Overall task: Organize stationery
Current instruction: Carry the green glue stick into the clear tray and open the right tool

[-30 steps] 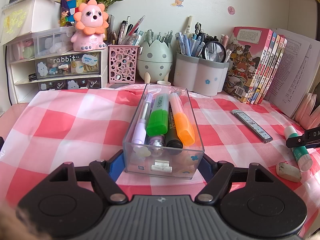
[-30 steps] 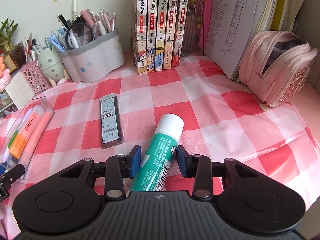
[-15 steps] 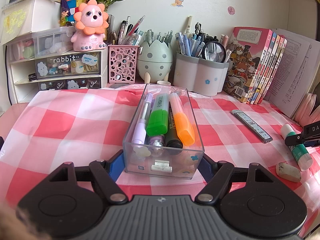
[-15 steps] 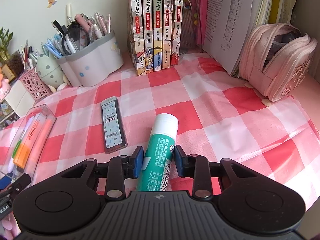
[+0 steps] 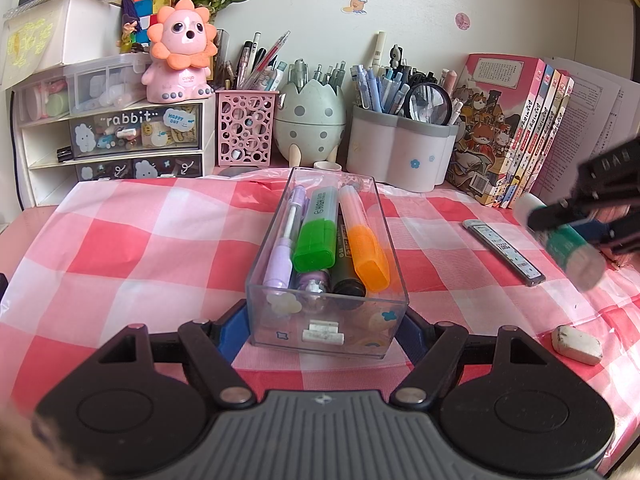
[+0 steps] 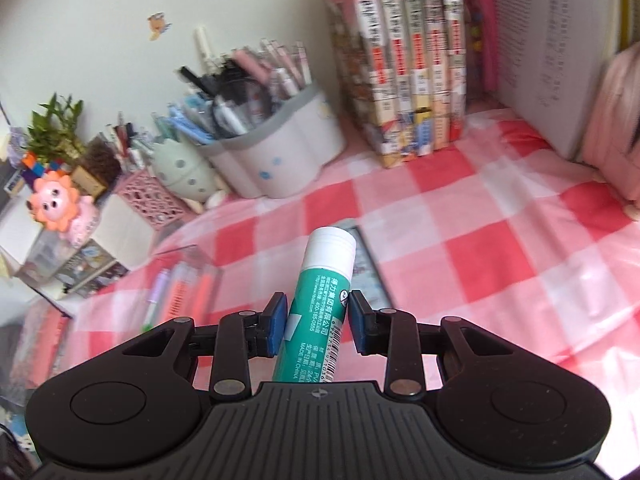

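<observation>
While the left gripper (image 5: 326, 320) fingers bracket the clear box (image 5: 326, 280), seemingly steadying it, the right gripper (image 6: 318, 324) fingers clamp the glue stick (image 6: 320, 300) aloft, likely bound there.

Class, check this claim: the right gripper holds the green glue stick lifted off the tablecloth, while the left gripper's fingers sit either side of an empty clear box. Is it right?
One detail is wrong. The clear box is not empty: the left wrist view shows highlighters and pens lying in it. The rest stands: the right gripper holds the glue stick above the cloth, and the left gripper flanks the box.
</observation>
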`<action>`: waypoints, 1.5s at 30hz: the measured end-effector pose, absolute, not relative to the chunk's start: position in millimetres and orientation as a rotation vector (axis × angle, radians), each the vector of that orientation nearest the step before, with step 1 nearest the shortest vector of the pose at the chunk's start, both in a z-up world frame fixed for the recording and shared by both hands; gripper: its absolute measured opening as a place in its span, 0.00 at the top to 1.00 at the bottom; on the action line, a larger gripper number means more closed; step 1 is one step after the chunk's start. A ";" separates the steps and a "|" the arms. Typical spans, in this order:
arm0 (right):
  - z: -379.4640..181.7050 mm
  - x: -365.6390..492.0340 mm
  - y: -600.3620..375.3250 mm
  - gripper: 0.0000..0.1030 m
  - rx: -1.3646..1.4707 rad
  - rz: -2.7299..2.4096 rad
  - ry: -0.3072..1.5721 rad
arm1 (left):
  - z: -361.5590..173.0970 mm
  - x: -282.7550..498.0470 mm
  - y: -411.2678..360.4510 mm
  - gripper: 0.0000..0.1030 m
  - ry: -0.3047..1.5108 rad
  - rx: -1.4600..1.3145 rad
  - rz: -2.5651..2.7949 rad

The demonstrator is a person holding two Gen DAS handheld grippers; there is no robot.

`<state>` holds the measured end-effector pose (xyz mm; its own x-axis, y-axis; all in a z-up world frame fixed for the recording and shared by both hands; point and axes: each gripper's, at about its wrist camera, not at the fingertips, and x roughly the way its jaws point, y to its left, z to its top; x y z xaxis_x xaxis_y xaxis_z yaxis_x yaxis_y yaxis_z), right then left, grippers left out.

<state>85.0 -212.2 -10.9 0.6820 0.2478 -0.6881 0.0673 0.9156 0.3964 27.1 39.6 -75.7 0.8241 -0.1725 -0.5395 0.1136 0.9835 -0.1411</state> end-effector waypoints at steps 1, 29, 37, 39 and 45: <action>-9.8 87.8 -206.9 0.68 0.421 0.120 0.822 | -75.7 27.1 39.5 0.52 0.583 -0.104 -0.152; -15.4 164.1 -79.2 0.67 0.459 0.284 0.970 | -75.7 27.2 39.3 0.52 0.583 -0.104 -0.153; -19.7 173.8 -65.4 0.67 0.414 0.249 0.984 | -75.6 26.9 39.0 0.52 0.582 -0.107 -0.157; -19.3 173.6 -66.2 0.67 0.411 0.253 0.976 | -75.5 26.9 38.6 0.52 0.582 -0.106 -0.157; -11.0 171.1 -67.0 0.65 0.397 0.276 0.945 | -75.4 26.3 38.3 0.52 0.582 -0.106 -0.157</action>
<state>171.1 -67.0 -11.0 0.5590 0.3973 -0.7278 -0.0563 0.8939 0.4447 26.3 38.3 -75.4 0.8242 -0.1770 -0.5380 0.1171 0.9826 -0.1439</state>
